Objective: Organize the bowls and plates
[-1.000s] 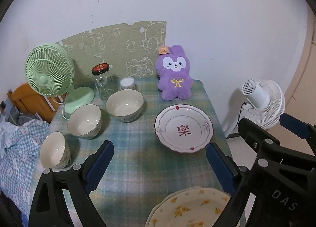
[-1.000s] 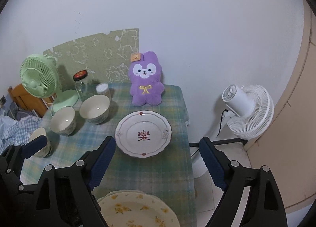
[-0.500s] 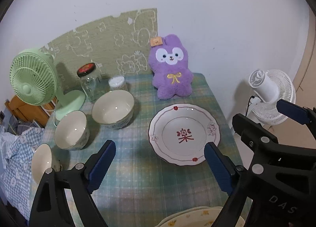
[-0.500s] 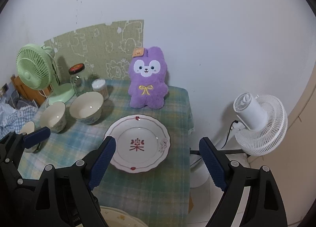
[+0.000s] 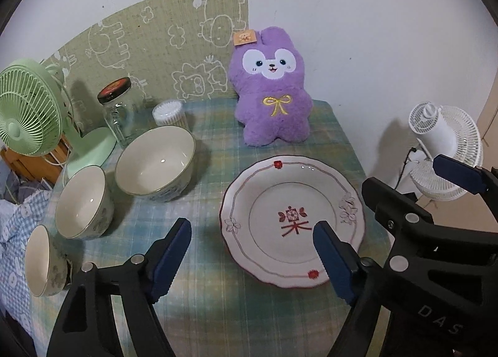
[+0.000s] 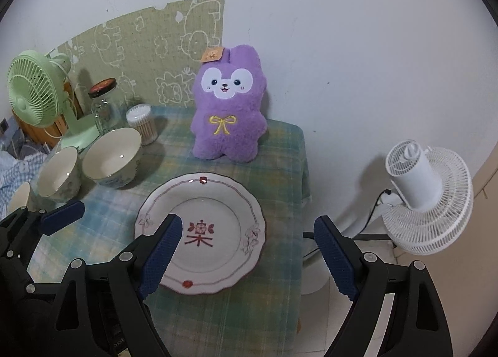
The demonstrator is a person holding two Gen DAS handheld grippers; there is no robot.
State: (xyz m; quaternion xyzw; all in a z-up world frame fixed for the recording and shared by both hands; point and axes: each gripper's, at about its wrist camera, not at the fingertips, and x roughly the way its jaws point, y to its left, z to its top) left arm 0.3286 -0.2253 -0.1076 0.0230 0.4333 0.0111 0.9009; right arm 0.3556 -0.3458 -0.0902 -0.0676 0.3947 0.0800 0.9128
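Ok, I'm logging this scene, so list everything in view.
plate: 1, white with red motif, table's right half
bowls: 3, cream, in a row on the left
jar: 1, clear with dark lid, back left
swab tub: 1, white-topped, beside the jar
plush rabbit: 1, purple, against the wall
green fan: 1, far left
white fan: 1, on the floor at right
left tool: open, empty
right tool: open, empty

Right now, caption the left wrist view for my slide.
Open left gripper, jaws just closing, above a red-patterned plate; three bowls line the checked tablecloth's left side.
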